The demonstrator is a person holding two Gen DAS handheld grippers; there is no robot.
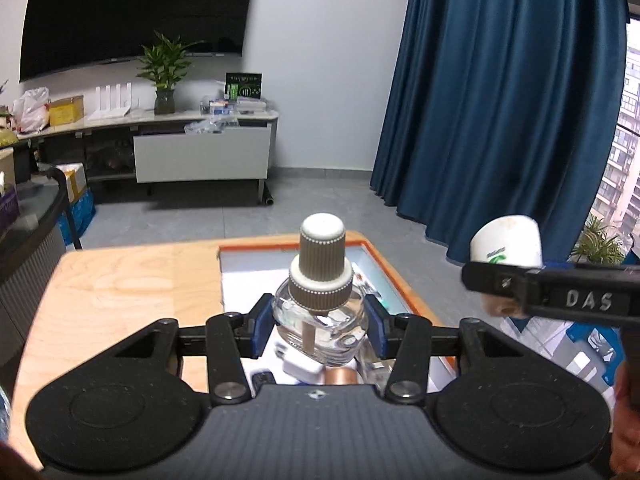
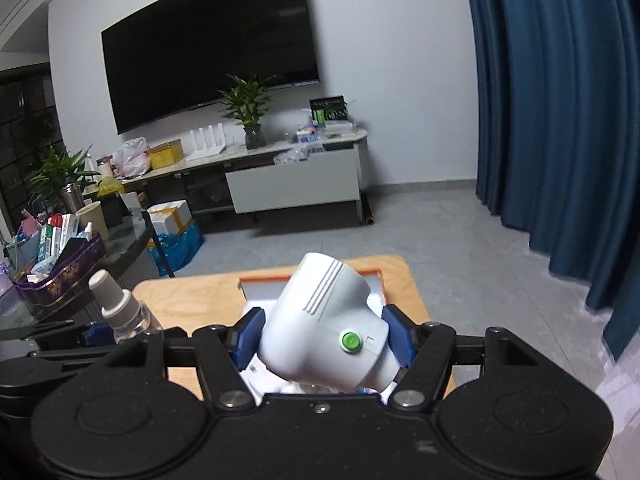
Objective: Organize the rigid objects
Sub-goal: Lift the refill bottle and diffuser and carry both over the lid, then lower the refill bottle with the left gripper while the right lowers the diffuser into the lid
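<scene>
My left gripper (image 1: 320,330) is shut on a clear glass bottle (image 1: 320,324) with a ribbed brown and white cap, held upright above an orange-rimmed white tray (image 1: 404,280). My right gripper (image 2: 322,338) is shut on a white plastic device (image 2: 320,328) with a green button, held tilted above the same tray (image 2: 378,276). The white device (image 1: 508,244) and the right gripper's black finger show at the right of the left wrist view. The bottle (image 2: 120,308) shows at the left of the right wrist view. Small items lie in the tray under the bottle, mostly hidden.
The tray sits at the right end of a wooden table (image 1: 120,288). A black cart with a purple basket of boxes (image 2: 52,264) stands left of the table. A TV cabinet (image 2: 292,184) is at the far wall and a blue curtain (image 1: 500,100) hangs right.
</scene>
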